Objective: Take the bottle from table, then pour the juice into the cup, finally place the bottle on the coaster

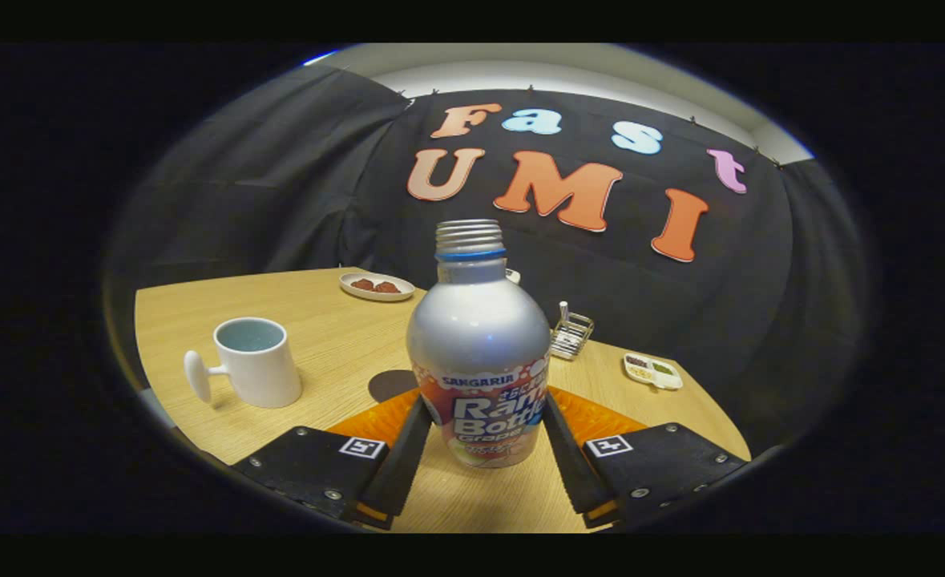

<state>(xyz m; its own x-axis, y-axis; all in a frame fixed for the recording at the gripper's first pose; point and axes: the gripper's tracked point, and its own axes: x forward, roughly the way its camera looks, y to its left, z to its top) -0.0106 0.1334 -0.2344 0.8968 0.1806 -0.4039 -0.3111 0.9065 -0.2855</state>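
Pale wood bench (pixel 336 353) under your jaws (pixel 484 449), black cloth behind. Your jaws are clamped on the lower body of the bottle (pixel 480 353), which stands upright between them, cap off. An orange coaster (pixel 592 417) lies under and just behind the bottle. The white cup (pixel 252 361) sits ahead to the left, well apart. Beyond: a plate (pixel 376 286), a small wire rack (pixel 571 332), a little dish (pixel 652 371).
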